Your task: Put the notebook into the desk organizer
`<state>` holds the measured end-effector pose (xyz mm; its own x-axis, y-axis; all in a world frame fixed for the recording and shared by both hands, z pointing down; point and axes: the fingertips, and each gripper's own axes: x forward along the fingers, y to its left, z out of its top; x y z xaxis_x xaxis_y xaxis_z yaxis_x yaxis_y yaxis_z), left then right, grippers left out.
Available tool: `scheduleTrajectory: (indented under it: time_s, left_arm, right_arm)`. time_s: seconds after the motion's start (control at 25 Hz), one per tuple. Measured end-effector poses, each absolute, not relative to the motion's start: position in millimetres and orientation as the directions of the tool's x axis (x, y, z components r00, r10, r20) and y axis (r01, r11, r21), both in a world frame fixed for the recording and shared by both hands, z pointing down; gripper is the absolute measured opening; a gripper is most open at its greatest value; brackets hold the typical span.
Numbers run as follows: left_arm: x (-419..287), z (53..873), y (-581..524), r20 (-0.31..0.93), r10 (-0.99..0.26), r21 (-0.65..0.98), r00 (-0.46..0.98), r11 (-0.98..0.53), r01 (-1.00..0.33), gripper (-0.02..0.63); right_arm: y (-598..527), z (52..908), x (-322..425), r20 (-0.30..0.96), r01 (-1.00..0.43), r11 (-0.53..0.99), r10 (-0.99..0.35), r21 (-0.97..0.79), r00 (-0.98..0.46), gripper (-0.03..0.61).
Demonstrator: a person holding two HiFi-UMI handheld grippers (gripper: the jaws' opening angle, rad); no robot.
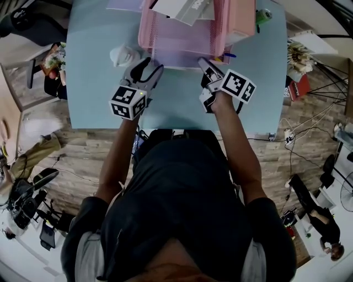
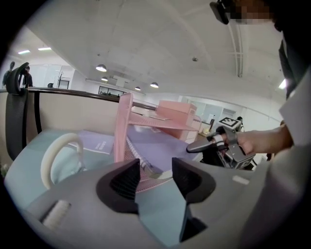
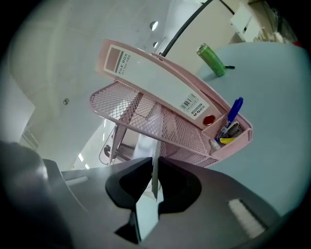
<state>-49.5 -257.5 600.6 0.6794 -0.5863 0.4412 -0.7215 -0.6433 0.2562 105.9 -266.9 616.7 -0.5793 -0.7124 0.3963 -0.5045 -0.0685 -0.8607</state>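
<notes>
The lilac spiral notebook (image 1: 177,58) lies flat in the bottom tier of the pink mesh desk organizer (image 1: 142,34), with its near edge sticking out toward me. My right gripper (image 1: 205,64) is at its right front corner. In the right gripper view the jaws (image 3: 154,181) are shut on the notebook's thin edge (image 3: 155,165). My left gripper (image 1: 150,68) stands open just short of the left front corner. In the left gripper view (image 2: 155,176) the spiral binding (image 2: 138,156) is beyond the jaws, with nothing between them.
A white cup (image 1: 124,55) stands left of the organizer, close to my left gripper. A file box (image 3: 155,80) and papers fill the upper tier, and pens (image 3: 231,121) stand in a side pocket. A green object (image 1: 263,15) lies at the back right, a lilac booklet (image 2: 95,143) at the back left.
</notes>
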Motion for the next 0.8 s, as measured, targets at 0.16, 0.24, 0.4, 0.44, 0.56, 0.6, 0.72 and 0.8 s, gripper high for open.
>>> scheduleTrajectory:
  time_s: [0.16, 0.24, 0.4, 0.44, 0.56, 0.6, 0.72, 0.8]
  left_arm:
    - [-55, 594, -248, 0.433, -0.590, 0.246, 0.681, -0.650, -0.719, 0.221]
    - [-58, 590, -244, 0.427, -0.593, 0.241, 0.683, -0.653, -0.718, 0.221]
    - [-68, 575, -233, 0.405, -0.601, 0.235, 0.689, -0.660, -0.714, 0.221]
    - [-71, 571, -230, 0.398, -0.603, 0.234, 0.691, -0.662, -0.712, 0.221]
    - [-81, 557, -223, 0.373, -0.607, 0.227, 0.702, -0.674, -0.703, 0.221]
    - [-84, 552, -220, 0.365, -0.608, 0.223, 0.706, -0.679, -0.700, 0.221]
    - [-93, 537, -212, 0.342, -0.612, 0.206, 0.713, -0.692, -0.692, 0.221]
    - [-96, 529, -206, 0.329, -0.613, 0.194, 0.719, -0.701, -0.686, 0.221]
  right_arm:
    - [-268, 616, 105, 0.380, -0.509, -0.044, -0.722, -0.860, -0.579, 0.046]
    - [-267, 616, 107, 0.393, -0.537, -0.037, -0.724, -0.843, -0.567, 0.092]
    - [-256, 612, 119, 0.439, -0.616, -0.048, -0.744, -0.787, -0.504, 0.210]
    - [-253, 609, 121, 0.443, -0.626, -0.047, -0.748, -0.779, -0.495, 0.212]
    - [-243, 596, 123, 0.444, -0.659, -0.027, -0.759, -0.752, -0.476, 0.212]
    - [-240, 590, 121, 0.440, -0.670, -0.012, -0.763, -0.742, -0.473, 0.210]
    - [-229, 571, 115, 0.416, -0.704, 0.043, -0.780, -0.709, -0.467, 0.209]
    - [-220, 558, 117, 0.398, -0.730, 0.073, -0.800, -0.679, -0.450, 0.209]
